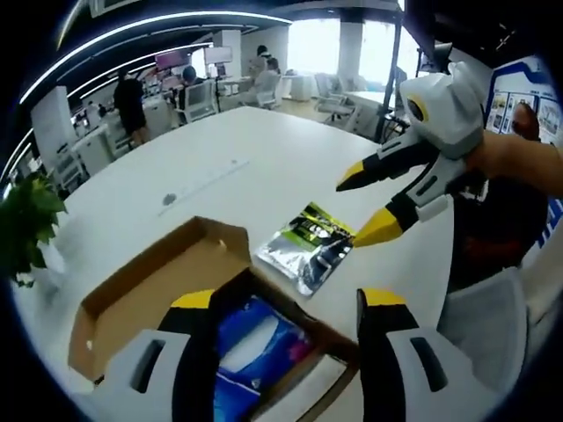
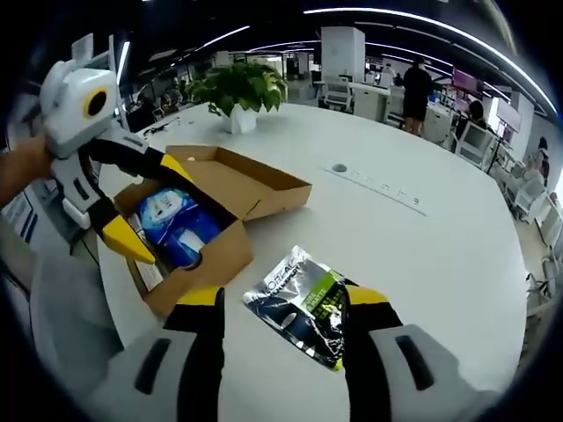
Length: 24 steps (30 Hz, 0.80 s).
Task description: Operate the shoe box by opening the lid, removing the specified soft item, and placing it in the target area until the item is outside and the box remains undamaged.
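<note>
Now the cardboard shoe box [image 2: 211, 207] sits on a white table [image 2: 422, 246] with its lid [image 2: 251, 180] folded back flat, and blue soft packs [image 2: 176, 224] lie inside it. Just beside the box, lying flat on the table, is a silver pouch with a green label [image 2: 303, 303], fully outside the box. From the right gripper view, the left gripper [image 2: 145, 211] hangs over the box with jaws spread wide, holding nothing, while the right gripper [image 1: 365, 207] hovers just above the pouch, also wide and empty.
</note>
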Each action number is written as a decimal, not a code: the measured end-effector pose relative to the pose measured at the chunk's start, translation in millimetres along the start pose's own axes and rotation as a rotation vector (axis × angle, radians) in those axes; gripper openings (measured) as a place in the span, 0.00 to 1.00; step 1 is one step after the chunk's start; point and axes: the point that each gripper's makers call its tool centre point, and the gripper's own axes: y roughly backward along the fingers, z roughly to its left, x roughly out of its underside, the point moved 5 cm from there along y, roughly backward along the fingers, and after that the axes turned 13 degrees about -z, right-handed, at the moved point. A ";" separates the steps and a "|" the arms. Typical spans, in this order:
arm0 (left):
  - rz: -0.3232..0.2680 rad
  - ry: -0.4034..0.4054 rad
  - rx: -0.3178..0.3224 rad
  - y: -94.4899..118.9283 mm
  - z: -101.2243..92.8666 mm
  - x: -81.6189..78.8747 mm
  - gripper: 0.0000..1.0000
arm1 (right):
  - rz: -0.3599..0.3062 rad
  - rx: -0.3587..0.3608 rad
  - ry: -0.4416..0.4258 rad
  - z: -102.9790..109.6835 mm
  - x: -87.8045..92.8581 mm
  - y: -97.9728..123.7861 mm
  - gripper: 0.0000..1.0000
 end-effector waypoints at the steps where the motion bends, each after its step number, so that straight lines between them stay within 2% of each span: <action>1: -0.002 0.001 -0.008 2.9 2.3 1.2 0.66 | 0.000 -0.004 -0.001 1.7 -1.1 -0.5 0.51; 14: -0.026 0.073 -0.097 46.1 36.9 17.8 0.69 | -0.008 -0.074 0.000 35.1 -11.7 -16.4 0.51; 24: -0.025 0.115 -0.165 75.1 56.1 38.0 0.68 | -0.023 -0.117 -0.018 58.2 -17.9 -29.1 0.51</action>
